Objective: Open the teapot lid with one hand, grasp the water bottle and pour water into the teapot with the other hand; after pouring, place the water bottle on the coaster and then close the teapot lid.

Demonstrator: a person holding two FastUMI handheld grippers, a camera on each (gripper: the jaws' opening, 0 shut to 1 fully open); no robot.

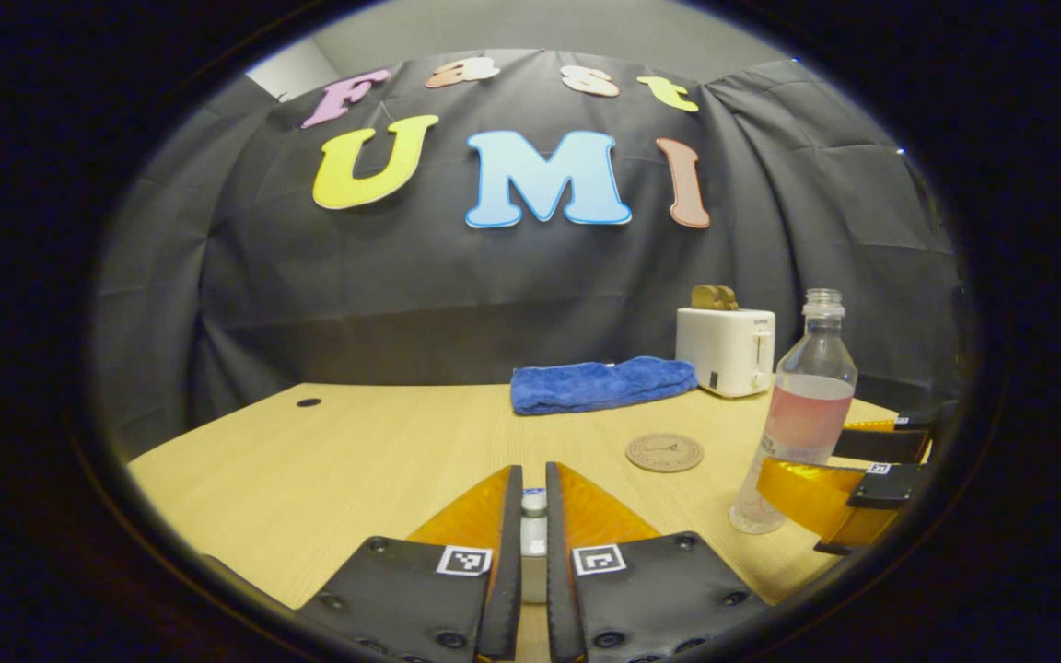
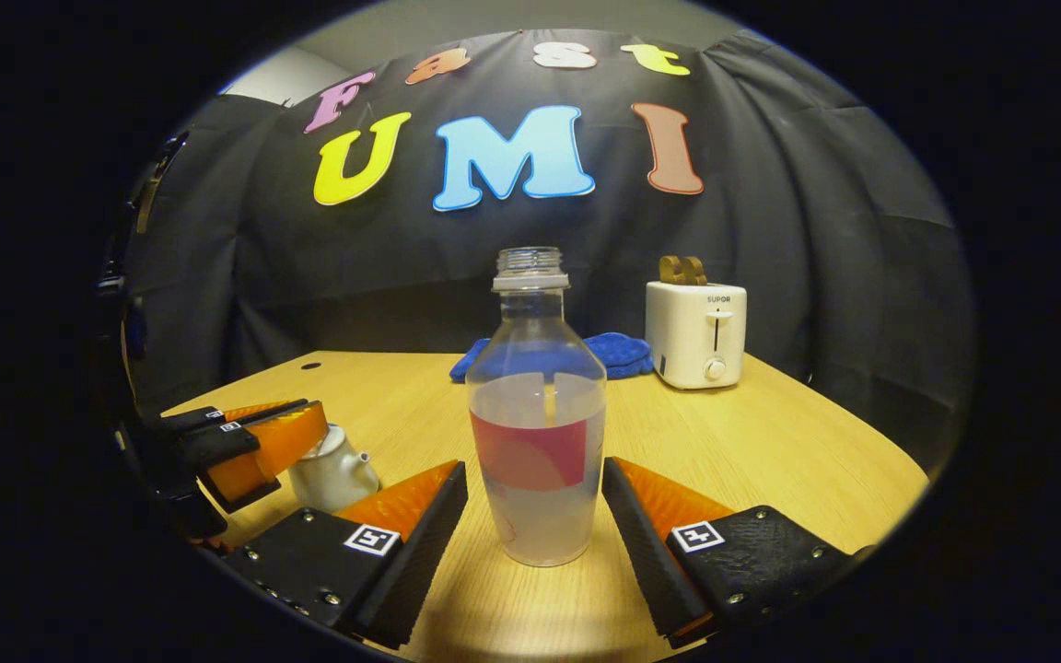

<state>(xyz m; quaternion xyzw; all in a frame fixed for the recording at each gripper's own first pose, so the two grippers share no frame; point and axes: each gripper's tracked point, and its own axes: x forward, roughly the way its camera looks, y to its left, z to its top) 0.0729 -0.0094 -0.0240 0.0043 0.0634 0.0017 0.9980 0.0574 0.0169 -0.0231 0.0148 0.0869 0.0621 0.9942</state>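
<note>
Over at the bench's left edge, the left gripper (image 2: 259, 451) sat clamped on the teapot lid (image 1: 534, 503), teapot (image 2: 332, 474) beneath it. Centre stage, the water bottle (image 2: 538, 424) stood upright, uncapped, dead ahead between the right gripper (image 2: 535, 516)'s spread fingers, neither touching. The coaster (image 1: 664, 452) lay behind it, with open bench toward the towel (image 1: 600, 383) and toaster (image 2: 696, 333) at the far edge.

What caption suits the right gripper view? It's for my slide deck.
Open right gripper brackets the uncapped water bottle; left gripper at the teapot.
</note>
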